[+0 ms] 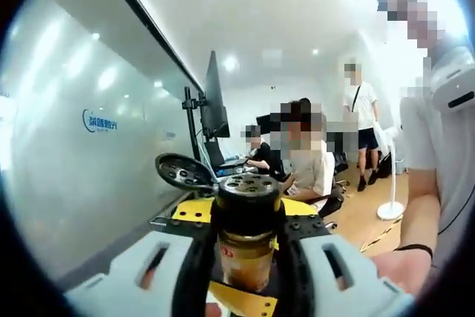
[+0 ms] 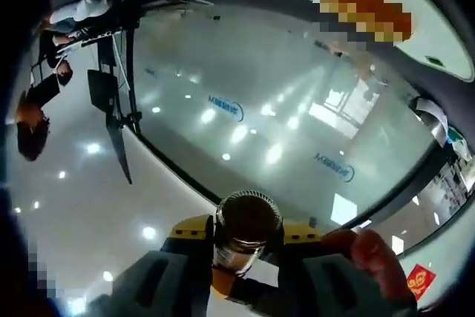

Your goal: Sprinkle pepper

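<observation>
In the left gripper view a pepper shaker (image 1: 246, 256) with amber contents and a pale label stands upright between the jaws. Its black perforated top (image 1: 249, 188) is uncovered, and the flip lid (image 1: 182, 171) hangs open to the upper left. My left gripper (image 1: 246, 246) is shut on the shaker's body. In the right gripper view the room appears upside down. There my right gripper (image 2: 245, 261) is shut on a small glass jar (image 2: 236, 257) with a round dark cap (image 2: 249, 218). A blurred reddish shape (image 2: 375, 256) sits close to the right jaw; what it is cannot be told.
A frosted glass wall (image 1: 82, 154) with a blue logo runs along the left. A monitor on a black stand (image 1: 211, 109) is ahead, with seated people (image 1: 308, 157) beyond it. A standing person's arm and hand (image 1: 415, 235) are close on the right. A white floor fan (image 1: 390, 176) stands further back.
</observation>
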